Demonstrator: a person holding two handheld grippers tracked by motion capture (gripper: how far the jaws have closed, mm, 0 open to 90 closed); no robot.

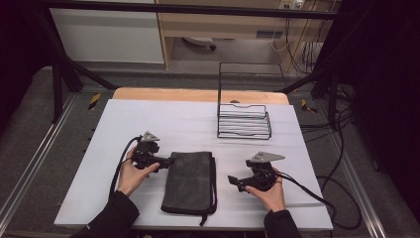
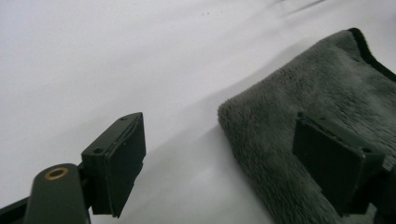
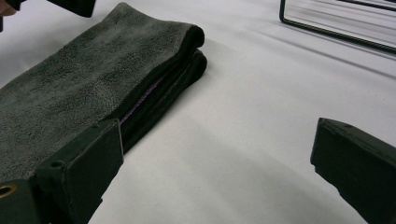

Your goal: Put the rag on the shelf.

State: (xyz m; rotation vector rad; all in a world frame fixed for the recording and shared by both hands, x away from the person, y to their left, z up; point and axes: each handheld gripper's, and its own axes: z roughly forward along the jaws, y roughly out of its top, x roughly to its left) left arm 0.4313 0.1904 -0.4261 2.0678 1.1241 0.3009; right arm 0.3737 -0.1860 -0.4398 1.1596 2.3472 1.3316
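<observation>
A black wire rack (image 1: pixel 244 120) stands behind the folded dark-grey towel (image 1: pixel 189 181), well apart. The towel lies flat mid-counter (image 1: pixel 198 119); left gripper (image 1: pixel 166 162) at its corner, right gripper (image 1: pixel 233 181) beside it, fingers released.

Both forearms come in from the near edge, dark sleeves down to the wrists. The left hand (image 1: pixel 130 174) wraps the left gripper (image 1: pixel 167 162) from behind, pointing it level at the towel's (image 1: pixel 190 181) left edge, jaws spread wide, one jaw over the towel's corner, nothing pinched. The right hand (image 1: pixel 269 194) cups the right gripper (image 1: pixel 231 180) from below, aimed at the towel's right edge and just short of it, jaws standing well apart.
</observation>
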